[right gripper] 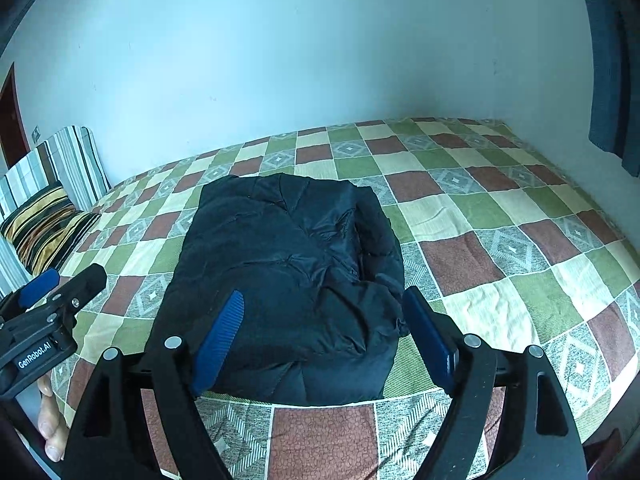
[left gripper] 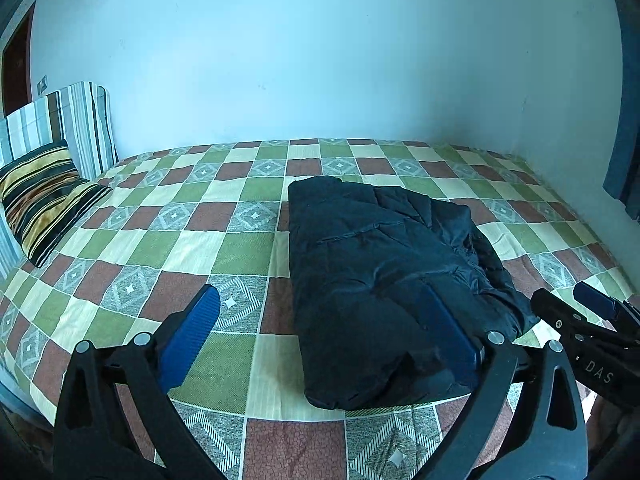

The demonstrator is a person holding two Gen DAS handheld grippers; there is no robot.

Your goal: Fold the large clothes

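Note:
A black padded jacket (left gripper: 384, 280) lies folded into a compact bundle on the checkered bedspread (left gripper: 160, 240). It also shows in the right wrist view (right gripper: 288, 280). My left gripper (left gripper: 320, 304) is open and empty, held above the bundle's near left edge. My right gripper (right gripper: 324, 308) is open and empty, held above the bundle's near end, and shows in the left wrist view at the right edge (left gripper: 568, 304). The left gripper shows in the right wrist view at the left edge (right gripper: 68, 284).
A striped cushion (left gripper: 44, 196) leans on a striped headboard pillow (left gripper: 68, 128) at the bed's left end. A pale wall (left gripper: 320, 60) backs the bed. A dark curtain (right gripper: 612, 80) hangs at the right. The bedspread (right gripper: 500, 220) extends right of the jacket.

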